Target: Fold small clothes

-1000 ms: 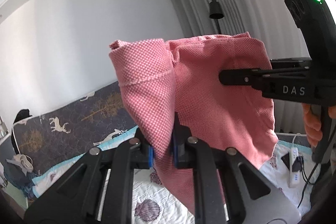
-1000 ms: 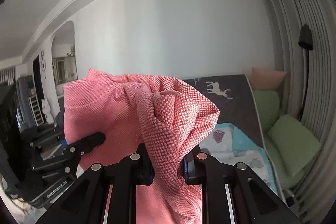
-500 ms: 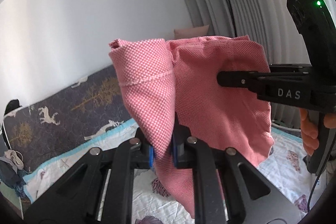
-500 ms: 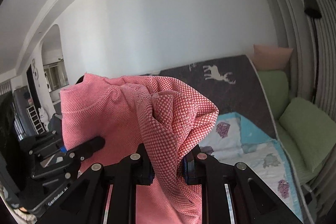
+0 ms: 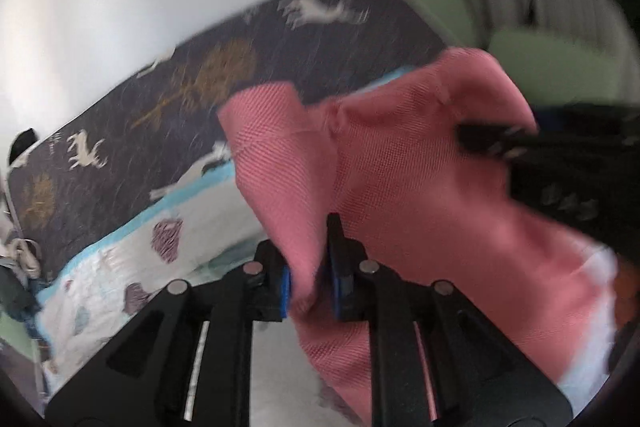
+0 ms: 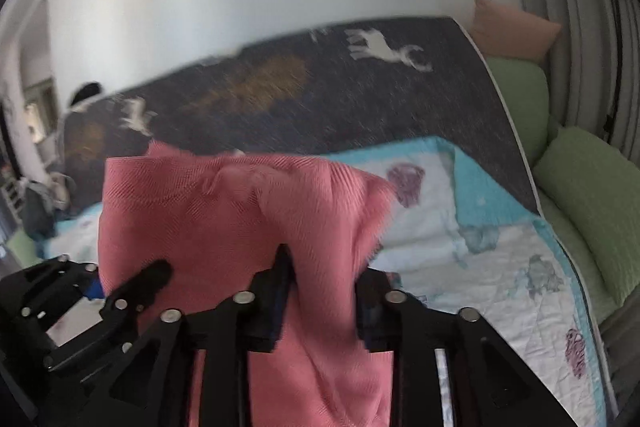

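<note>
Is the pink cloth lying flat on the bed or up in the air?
Up in the air, bunched. The pink cloth hangs between the left gripper and the opening right gripper, above the quilt.

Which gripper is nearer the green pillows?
Right. The right gripper, jaws opening with the pink cloth between them, is on the side of the green pillows; the left gripper grips the cloth's other end, farther away.

My left gripper [image 5: 310, 275] points down at a slant, its jaws opening slightly with pink cloth [image 5: 400, 179] between the pads. My right gripper [image 6: 320, 291] slants down too, jaws opening, the same cloth between them.
</note>
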{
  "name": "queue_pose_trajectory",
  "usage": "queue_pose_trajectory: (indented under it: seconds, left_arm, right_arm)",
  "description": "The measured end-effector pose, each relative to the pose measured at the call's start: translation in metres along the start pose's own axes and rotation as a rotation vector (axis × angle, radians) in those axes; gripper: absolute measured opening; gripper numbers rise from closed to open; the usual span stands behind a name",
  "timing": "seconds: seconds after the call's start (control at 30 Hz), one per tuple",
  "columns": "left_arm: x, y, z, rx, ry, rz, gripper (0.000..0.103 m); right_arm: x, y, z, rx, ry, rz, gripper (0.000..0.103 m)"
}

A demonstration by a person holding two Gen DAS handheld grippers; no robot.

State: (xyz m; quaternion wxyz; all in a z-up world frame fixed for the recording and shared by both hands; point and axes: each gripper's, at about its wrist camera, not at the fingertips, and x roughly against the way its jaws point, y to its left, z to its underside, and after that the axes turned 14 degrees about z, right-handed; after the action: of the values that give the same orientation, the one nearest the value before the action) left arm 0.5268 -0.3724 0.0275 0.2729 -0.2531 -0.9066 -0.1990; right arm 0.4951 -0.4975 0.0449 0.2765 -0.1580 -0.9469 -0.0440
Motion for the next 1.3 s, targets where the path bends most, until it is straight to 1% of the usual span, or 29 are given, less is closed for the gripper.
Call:
queue_pose_trajectory:
  seconds: [0.07,0.1,0.13,0.17,0.2,0.23,0.27,0.33,0.37,0.43,0.5,0.53,0.57,0.63,0.67,0.7,0.73,0.77,0.87,0.93,0.97,1.07,1.1,1.13,1.17,1.2,1.23,1.27,1.3]
  left_arm:
    - [-0.033,0.006,0.016,-0.004,0.054,-0.027,0.018]
    - [-0.046,0.01,0.023,0.014,0.071,-0.016,0.018]
    - [-0.055,0.017,0.032,0.053,0.061,0.023,0.018]
    - [-0.06,0.025,0.039,0.113,0.024,0.068,0.019]
    - [-0.058,0.028,0.041,0.151,0.005,0.093,0.02]
    - [-0.061,0.033,0.046,0.214,-0.017,0.134,0.02]
    - [-0.064,0.036,0.049,0.241,-0.025,0.153,0.021]
    - [-0.065,0.039,0.053,0.271,-0.038,0.175,0.023]
    - [-0.063,0.04,0.054,0.275,-0.039,0.173,0.025]
    - [-0.059,0.044,0.053,0.285,-0.03,0.164,0.027]
    - [-0.055,0.051,0.052,0.282,-0.023,0.157,0.036]
    - [-0.043,0.052,0.053,0.28,-0.011,0.125,0.048]
    - [-0.034,0.056,0.054,0.285,-0.012,0.116,0.055]
    - [-0.008,0.055,0.058,0.281,-0.05,0.152,0.058]
    - [0.01,0.051,0.06,0.27,-0.069,0.172,0.059]
    - [0.022,0.048,0.061,0.262,-0.078,0.18,0.062]
    - [0.041,0.042,0.064,0.252,-0.087,0.177,0.066]
    - [0.054,0.037,0.066,0.249,-0.093,0.174,0.069]
    - [0.103,0.022,0.074,0.261,-0.115,0.208,0.07]
    - [0.14,0.009,0.079,0.266,-0.124,0.234,0.072]
    - [0.155,0.003,0.081,0.26,-0.128,0.232,0.074]
    - [0.212,-0.02,0.087,0.222,-0.152,0.216,0.081]
    - [0.236,-0.029,0.09,0.215,-0.164,0.211,0.082]
    - [0.249,-0.033,0.092,0.215,-0.171,0.213,0.083]
    - [0.269,-0.039,0.096,0.218,-0.179,0.216,0.085]
    - [0.292,-0.046,0.1,0.224,-0.181,0.221,0.086]
    - [0.304,-0.049,0.103,0.229,-0.174,0.222,0.09]
    - [0.322,-0.055,0.107,0.237,-0.156,0.225,0.093]
    - [0.337,-0.06,0.112,0.244,-0.149,0.23,0.093]
  right_arm:
    - [-0.036,0.001,0.015,0.027,0.05,0.069,0.034]
    - [-0.05,0.001,0.021,0.047,0.075,0.089,0.034]
    - [-0.064,-0.001,0.027,0.059,0.104,0.108,0.034]
    - [-0.074,-0.005,0.036,0.052,0.126,0.1,0.034]
    - [-0.082,-0.014,0.043,0.005,0.138,0.06,0.037]
    - [-0.086,-0.019,0.045,-0.026,0.143,0.043,0.039]
    - [-0.088,-0.029,0.048,-0.075,0.149,0.019,0.042]
    - [-0.09,-0.037,0.05,-0.107,0.156,-0.015,0.044]
    - [-0.089,-0.041,0.051,-0.124,0.163,-0.023,0.045]
    - [-0.085,-0.042,0.051,-0.14,0.159,-0.026,0.046]
    - [-0.064,-0.047,0.05,-0.177,0.117,-0.014,0.048]
    - [-0.06,-0.048,0.048,-0.189,0.102,-0.009,0.048]
    - [-0.043,-0.055,0.048,-0.211,0.078,-0.003,0.048]
    - [-0.025,-0.059,0.047,-0.229,0.064,-0.031,0.05]
    - [-0.011,-0.059,0.05,-0.216,0.062,-0.063,0.052]
    - [0.013,-0.056,0.055,-0.184,0.053,-0.084,0.054]
    - [0.027,-0.051,0.057,-0.163,0.042,-0.088,0.055]
    - [0.046,-0.046,0.061,-0.134,0.027,-0.088,0.056]
    - [0.117,-0.04,0.077,-0.111,-0.01,-0.111,0.06]
    - [0.154,-0.042,0.083,-0.106,-0.023,-0.126,0.063]
    - [0.181,-0.044,0.087,-0.096,-0.032,-0.119,0.065]
    - [0.235,-0.054,0.094,-0.093,-0.049,-0.104,0.07]
    - [0.262,-0.059,0.097,-0.094,-0.05,-0.095,0.072]
    - [0.275,-0.061,0.098,-0.095,-0.048,-0.089,0.073]
    - [0.299,-0.065,0.101,-0.092,-0.037,-0.083,0.073]
    - [0.318,-0.067,0.104,-0.088,-0.026,-0.079,0.074]
    - [0.331,-0.069,0.107,-0.086,-0.016,-0.072,0.074]
    - [0.356,-0.072,0.11,-0.087,-0.005,-0.066,0.074]
    - [0.372,-0.074,0.113,-0.087,-0.005,-0.073,0.075]
